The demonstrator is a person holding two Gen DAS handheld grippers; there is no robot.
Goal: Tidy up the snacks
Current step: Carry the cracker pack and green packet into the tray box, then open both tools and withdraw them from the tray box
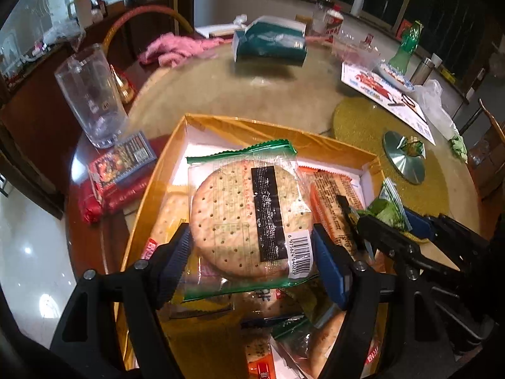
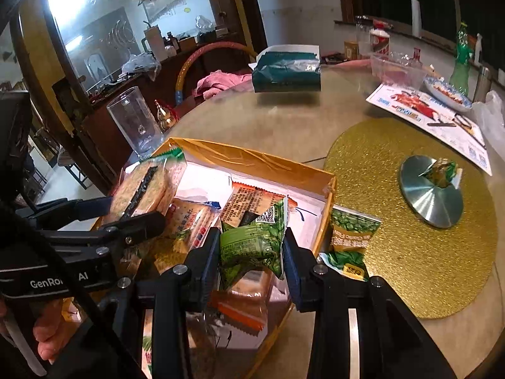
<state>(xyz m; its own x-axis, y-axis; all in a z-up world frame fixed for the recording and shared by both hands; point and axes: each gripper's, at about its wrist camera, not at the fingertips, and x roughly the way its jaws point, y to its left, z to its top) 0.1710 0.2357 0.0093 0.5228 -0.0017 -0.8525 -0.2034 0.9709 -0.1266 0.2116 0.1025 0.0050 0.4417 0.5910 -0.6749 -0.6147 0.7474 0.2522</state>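
At the far left of the desk (image 1: 221, 94) we see a clear glass (image 1: 91, 94), with a red snack pack (image 1: 116, 173) lying just in front of it, beside the left wall of the gold box (image 1: 151, 195). Our left tool (image 1: 252, 252) is clamped on a cracker pack (image 1: 249, 218): its two pads press the left and right edges of the round crackers inside the clear, green-trimmed wrapper, barcode side up. We see the pack raised over the box, tilted, with other wrapped snacks lying loose beneath it. From the right wrist view, the same cracker pack (image 2: 142, 189) sits in the left tool (image 2: 126, 214) above the box's left corner. Moving right, an orange-trimmed pack (image 1: 334, 205) lies flat on the white box floor, just beyond the cracker pack. Next comes our right tool (image 2: 251, 252), clamped on a green pea pack (image 2: 255, 240); the crumpled bag is pinched between both pads and sits over the right half of the box (image 2: 325, 221), above the orange-trimmed pack (image 2: 252, 202). Just outside the box's right wall, a second green pea pack (image 2: 350, 230) lies on the edge of a gold mat (image 2: 410, 252), close beside the right tool's outer finger. Further right on the mat, a silver disc (image 2: 429, 195) carries a small wrapped candy (image 2: 442, 170). Well behind, across the desk, stands a teal tissue pack (image 2: 287, 69).
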